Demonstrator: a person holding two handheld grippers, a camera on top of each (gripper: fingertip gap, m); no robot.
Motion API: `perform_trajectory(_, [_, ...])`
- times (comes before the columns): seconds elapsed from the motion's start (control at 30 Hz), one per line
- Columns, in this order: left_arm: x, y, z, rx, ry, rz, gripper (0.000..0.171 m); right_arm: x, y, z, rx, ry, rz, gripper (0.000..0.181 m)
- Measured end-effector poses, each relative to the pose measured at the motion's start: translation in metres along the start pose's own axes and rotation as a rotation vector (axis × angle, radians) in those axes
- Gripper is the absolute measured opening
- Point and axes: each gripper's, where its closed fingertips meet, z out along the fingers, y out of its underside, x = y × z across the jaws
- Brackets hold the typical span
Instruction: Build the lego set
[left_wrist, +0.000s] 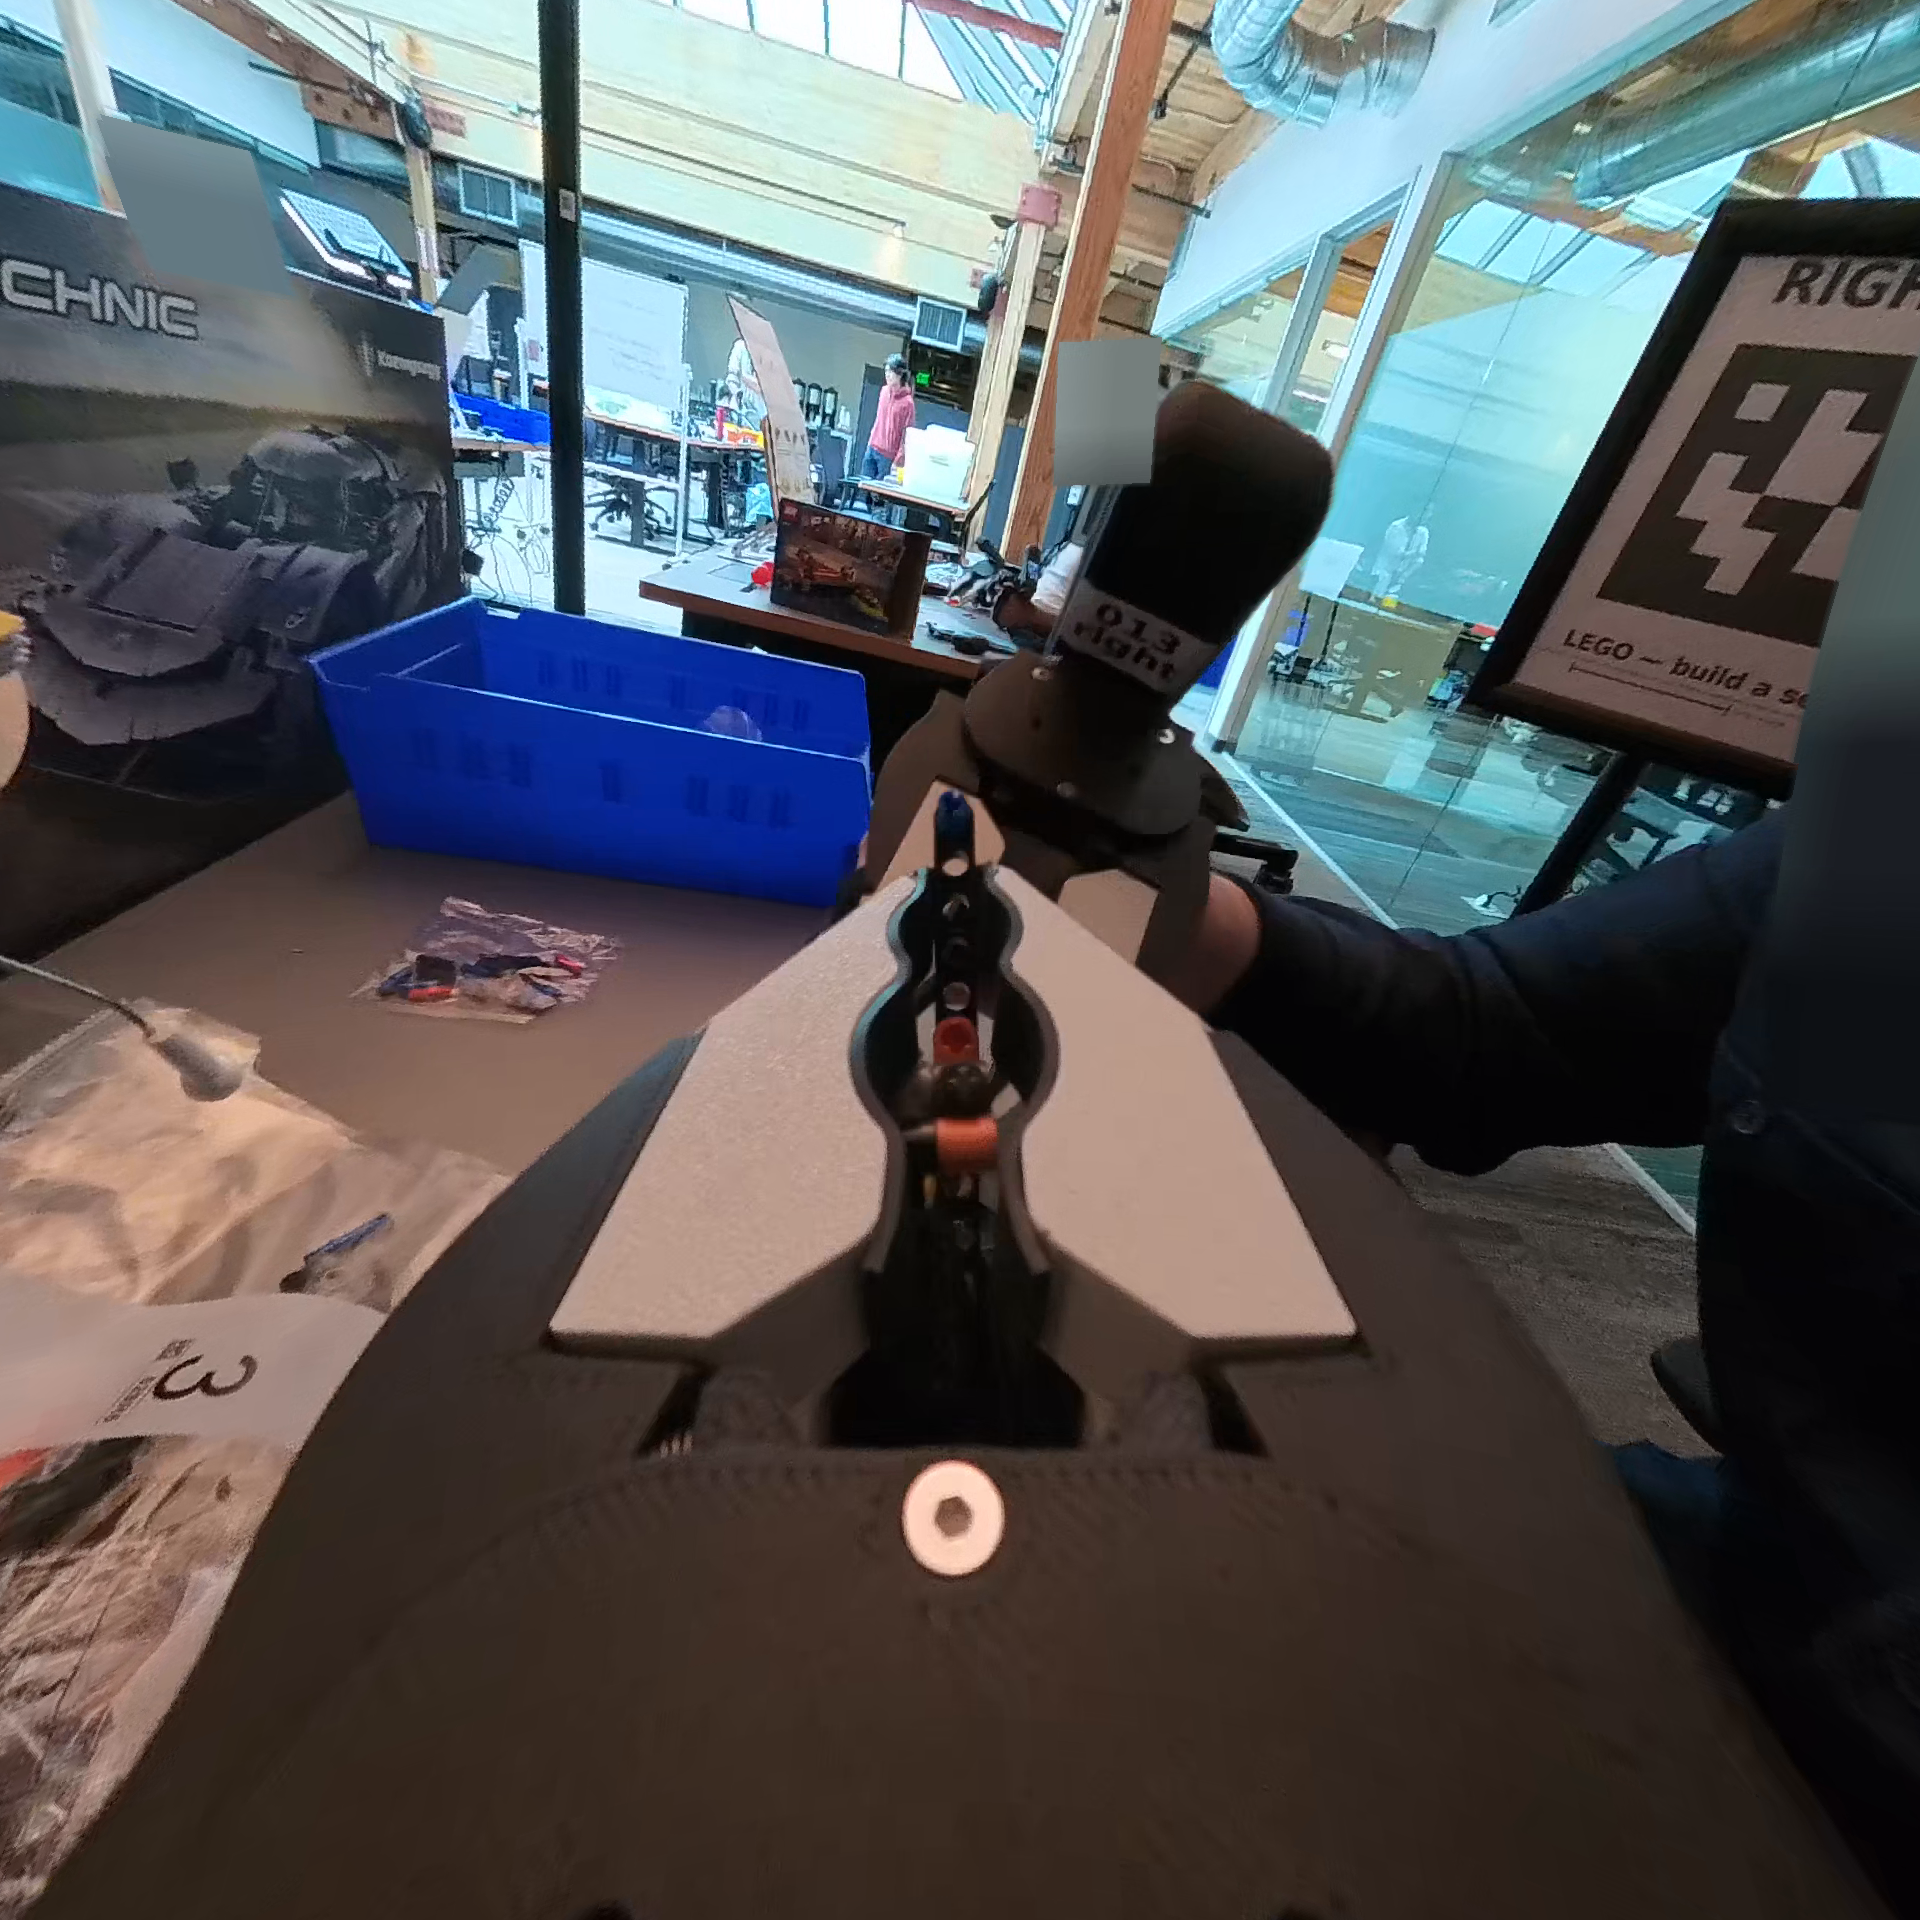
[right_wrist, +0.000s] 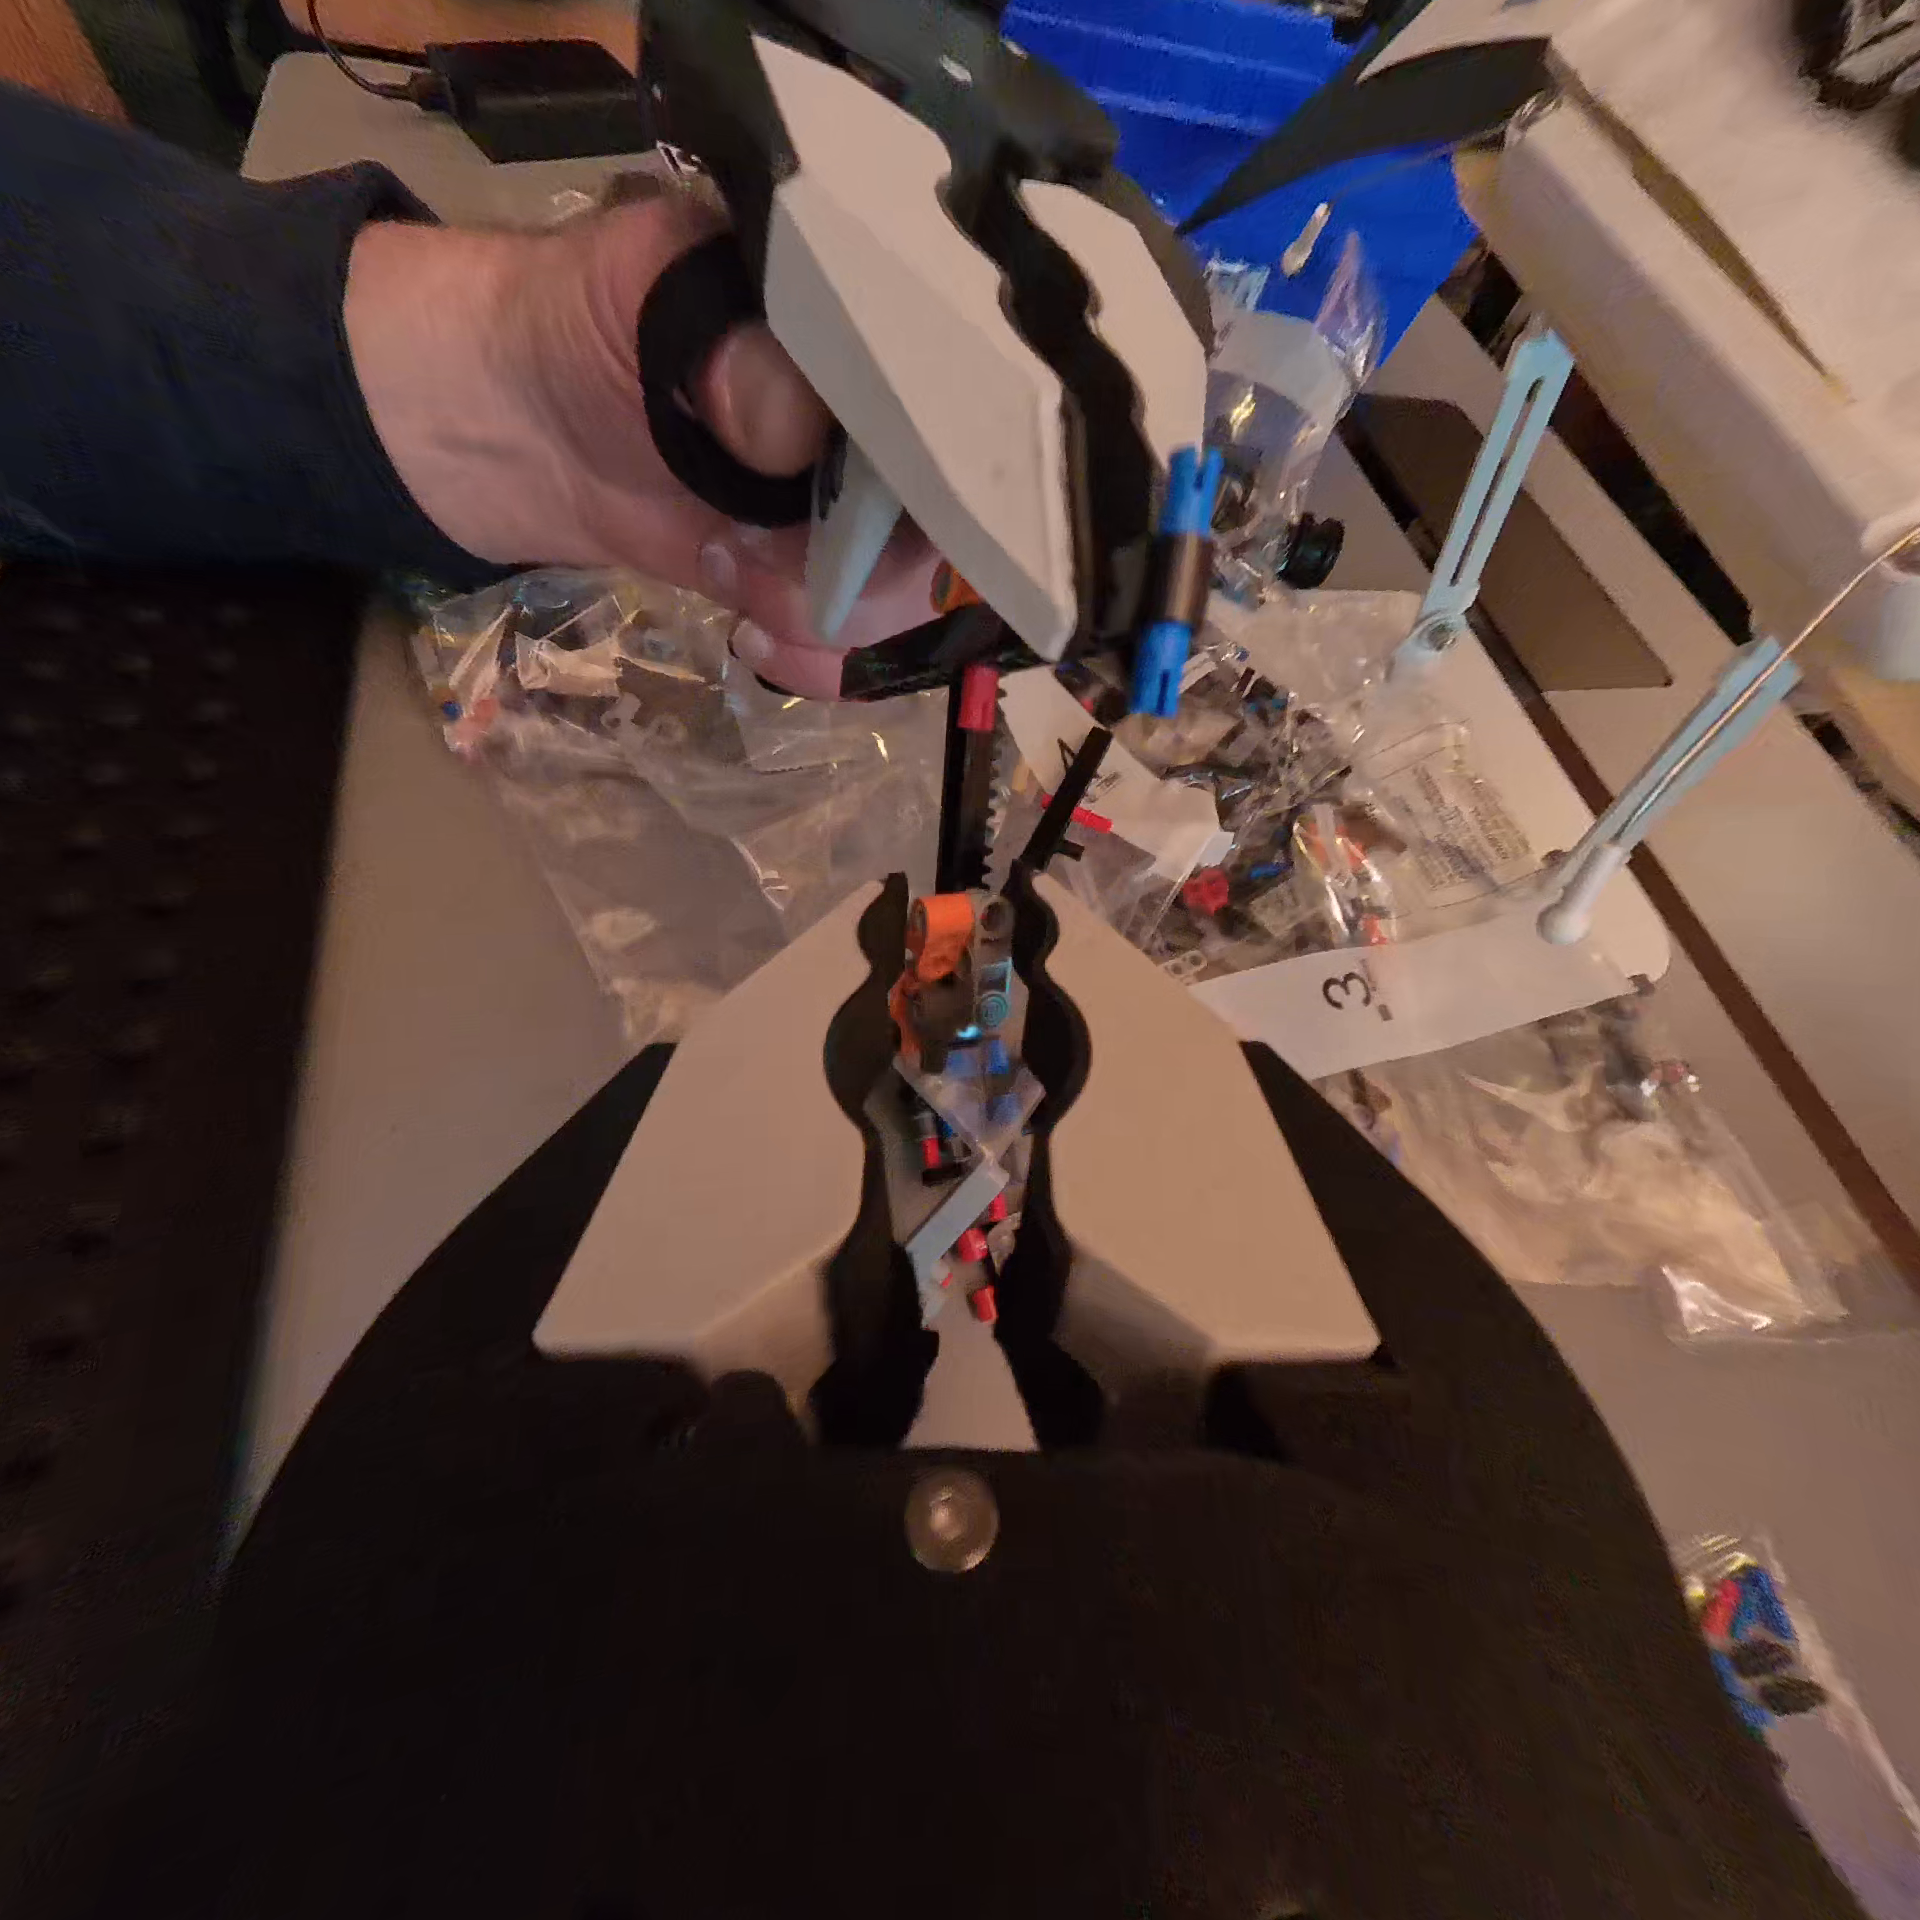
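In the left wrist view my left gripper (left_wrist: 951, 894) is shut on a black lego beam assembly (left_wrist: 954, 997) with a blue pin on top and red and orange parts lower down. My right gripper (left_wrist: 1039, 852) sits just beyond it, held by a hand in a dark sleeve. In the right wrist view my right gripper (right_wrist: 951, 904) is shut on an orange and grey piece (right_wrist: 940, 961). A black toothed bar (right_wrist: 961, 800) runs from that piece up to the left gripper (right_wrist: 1127, 582). The left gripper holds black parts with a blue pin (right_wrist: 1174, 582).
A blue bin (left_wrist: 603, 748) and a small bag of pins (left_wrist: 488, 961) are on the table, with the set's box (left_wrist: 208, 520) behind. Several clear parts bags, one with a numbered label (right_wrist: 1403, 987), lie under the grippers. A white stand (right_wrist: 1475, 520) is at the right. A dark mat (right_wrist: 156, 935) is at the left. My right fingertips sit around 7 centimeters from my left ones.
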Motion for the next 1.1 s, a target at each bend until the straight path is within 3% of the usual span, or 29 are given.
perform_trajectory(0.13, [0.004, -0.002, -0.004, 0.001, 0.028, -0.007, 0.006, 0.004, -0.002, -0.003, 0.024, -0.032, 0.128, 0.016])
perform_trajectory(0.37, [0.020, 0.004, -0.001, -0.062, 0.085, 0.075, 0.007, 0.010, 0.022, 0.009, -0.124, 0.023, 0.169, 0.016])
perform_trajectory(0.5, [0.005, 0.002, -0.005, -0.049, 0.020, 0.040, 0.006, 0.006, 0.024, 0.010, -0.128, -0.008, 0.170, 0.015])
perform_trajectory(0.67, [-0.027, -0.004, -0.036, 0.021, -0.065, -0.040, 0.007, 0.009, 0.010, -0.005, -0.028, -0.024, 0.175, 0.014])
perform_trajectory(0.87, [-0.032, 0.004, -0.035, -0.038, -0.091, -0.028, 0.007, 0.019, 0.014, -0.012, -0.023, 0.007, 0.193, 0.014])
perform_trajectory(1.0, [-0.033, 0.014, -0.036, -0.088, -0.083, -0.037, 0.023, 0.020, 0.016, -0.012, -0.018, 0.002, 0.184, 0.014])
perform_trajectory(1.1, [-0.033, 0.019, -0.035, -0.153, -0.124, 0.059, 0.030, 0.022, 0.017, -0.013, -0.018, 0.009, 0.184, 0.014])
